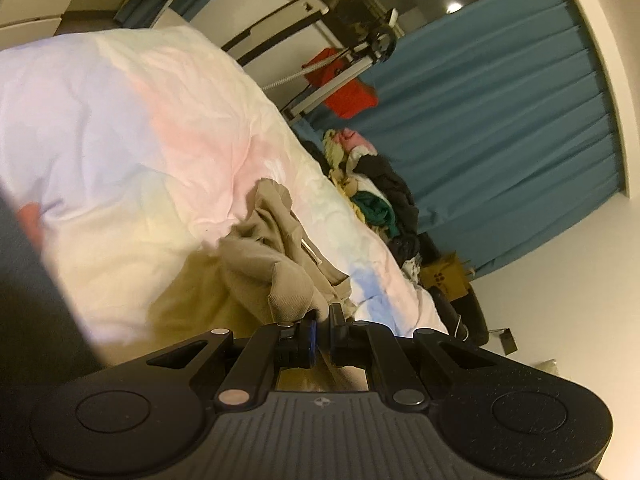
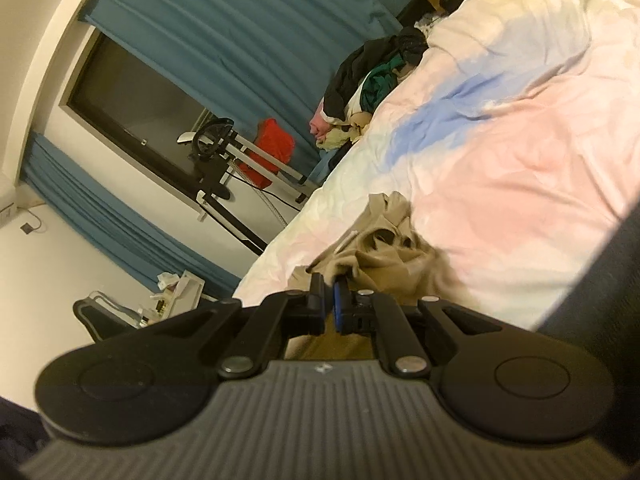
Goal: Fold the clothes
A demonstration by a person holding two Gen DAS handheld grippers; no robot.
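Note:
A beige garment [image 1: 276, 252] lies bunched on the pastel bedspread [image 1: 140, 120], with a pale drawstring showing among its folds. My left gripper [image 1: 323, 312] is shut on an edge of the garment. In the right wrist view the same beige garment [image 2: 384, 248] is crumpled on the bedspread [image 2: 520, 140]. My right gripper [image 2: 329, 284] is shut on another edge of it. The cloth hangs down between and below both grippers.
A heap of mixed clothes [image 1: 372, 184] lies at the far side of the bed, also in the right wrist view [image 2: 360, 80]. Blue curtains [image 1: 500, 120], an exercise machine with a red item [image 2: 272, 152], a cardboard box [image 1: 444, 276] and a chair [image 2: 104, 316] stand around.

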